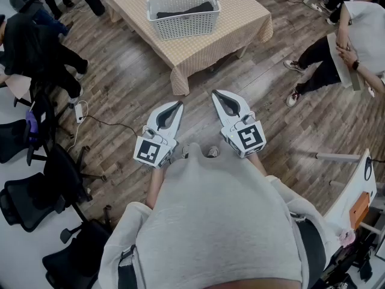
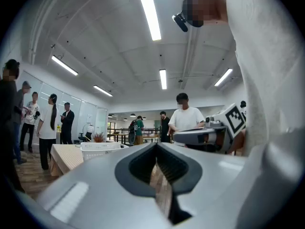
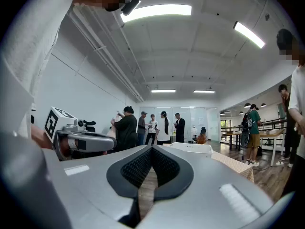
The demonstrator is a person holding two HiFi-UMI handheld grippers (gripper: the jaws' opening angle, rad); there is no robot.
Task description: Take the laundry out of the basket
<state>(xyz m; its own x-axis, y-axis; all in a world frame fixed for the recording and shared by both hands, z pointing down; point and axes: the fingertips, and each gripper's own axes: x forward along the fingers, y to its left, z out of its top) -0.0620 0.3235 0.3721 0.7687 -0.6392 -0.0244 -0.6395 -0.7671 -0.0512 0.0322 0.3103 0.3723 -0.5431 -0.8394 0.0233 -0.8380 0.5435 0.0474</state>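
Ahead of me, well apart from both tools, stands one low table draped in a beige checked cloth (image 1: 204, 46), and on it sits one white slatted plastic basket (image 1: 183, 24). One dark heap of laundry (image 1: 186, 8) lies on the bottom of the basket, well below the rim, flat and stretched along its length. Whether it is one garment or several I cannot tell.

Grippers counted: two, both grey with a marker cube at the rear. I hold them side by side in front of my chest, tips pointing towards the table.
- Left gripper (image 1: 180, 103): the jaws are pressed together at the tips, with nothing between them.
- Right gripper (image 1: 215, 93): the jaws are likewise pressed together and hold nothing.

A stretch of brown plank floor (image 1: 132, 77) lies between the gripper tips and the table's near corner.

Surroundings:
- Three black office chairs (image 1: 24, 200) stand at my left.
- One white cable with a plug block (image 1: 79, 111) lies on the planks beside the chairs.
- One person in a white top and black trousers (image 1: 367, 29) is at the right edge, near the table.
- Dark-clothed people (image 1: 36, 47) stand off the table's left side; I cannot settle their number
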